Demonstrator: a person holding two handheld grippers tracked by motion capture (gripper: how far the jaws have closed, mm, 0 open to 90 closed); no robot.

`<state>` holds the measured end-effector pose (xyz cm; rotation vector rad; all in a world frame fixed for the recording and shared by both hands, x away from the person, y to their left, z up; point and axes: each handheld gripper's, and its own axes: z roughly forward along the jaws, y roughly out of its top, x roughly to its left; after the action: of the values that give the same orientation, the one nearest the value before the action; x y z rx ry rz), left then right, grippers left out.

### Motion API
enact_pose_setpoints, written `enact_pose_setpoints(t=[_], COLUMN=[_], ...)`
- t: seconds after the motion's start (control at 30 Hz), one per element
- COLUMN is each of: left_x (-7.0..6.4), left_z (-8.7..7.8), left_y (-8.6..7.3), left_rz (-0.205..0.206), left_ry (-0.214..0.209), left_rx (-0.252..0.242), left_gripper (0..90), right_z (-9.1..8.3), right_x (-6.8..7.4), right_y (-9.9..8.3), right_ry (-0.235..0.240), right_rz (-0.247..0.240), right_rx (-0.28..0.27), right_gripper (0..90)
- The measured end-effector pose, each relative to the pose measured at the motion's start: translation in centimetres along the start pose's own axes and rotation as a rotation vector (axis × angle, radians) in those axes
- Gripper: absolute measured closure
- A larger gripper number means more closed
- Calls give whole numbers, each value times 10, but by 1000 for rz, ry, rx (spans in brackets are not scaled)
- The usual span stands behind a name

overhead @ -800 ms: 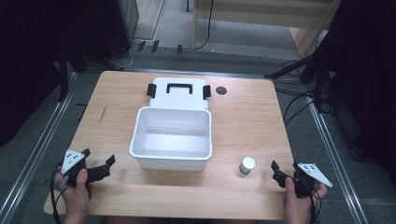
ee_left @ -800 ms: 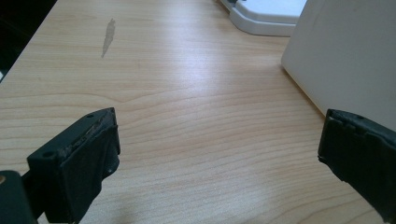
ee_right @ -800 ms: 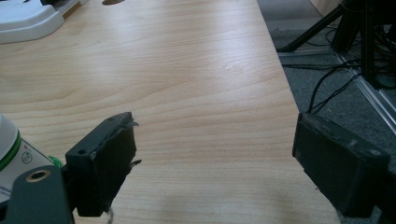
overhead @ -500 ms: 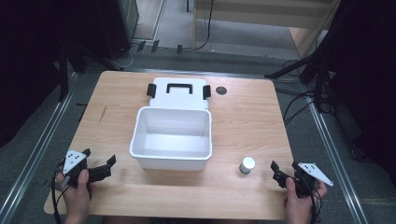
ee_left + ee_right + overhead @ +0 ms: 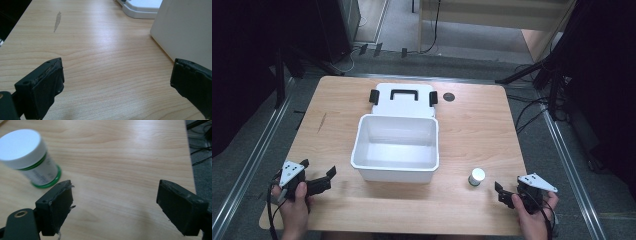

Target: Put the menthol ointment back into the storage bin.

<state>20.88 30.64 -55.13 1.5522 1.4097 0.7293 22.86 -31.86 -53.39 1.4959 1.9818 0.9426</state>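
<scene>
The jar stands upright near the desk's front right corner, just right of the box, white cap on top and a green band at its base. The right gripper rests just beside it toward the front edge, jaws spread wide and empty. The left gripper sits near the front left corner, jaws spread too, close to the box's left wall. The lid lies behind the box.
</scene>
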Motion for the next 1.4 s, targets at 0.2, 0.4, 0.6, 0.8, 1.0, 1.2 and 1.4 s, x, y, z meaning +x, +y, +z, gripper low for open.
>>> enact_pose_setpoints(t=[0.2,0.4,0.6,0.8,1.0,1.2,1.4], left_x=[1,1,1,2,3,4,5], left_z=[1,0,1,0,1,1,1], left_y=[0,0,0,0,0,1,1], left_rz=[-5,-7,-9,-16,-31,-37,-52], left_ry=[-1,0,0,-3,-18,-23,-27], left_rx=[2,2,5,5,-3,-1,-4], left_gripper=[0,0,0,0,0,0,0], right_z=[-6,-10,-8,-6,0,9,20], right_x=[13,28,41,57,72,80,81], right_y=[13,28,44,59,76,94,107], right_ry=[34,97,160,253,291,299,267], right_rz=[-122,-255,-335,-356,-368,-411,-479], right_rx=[181,388,637,790,884,886,852], right_gripper=[136,136,182,268,227,200,227])
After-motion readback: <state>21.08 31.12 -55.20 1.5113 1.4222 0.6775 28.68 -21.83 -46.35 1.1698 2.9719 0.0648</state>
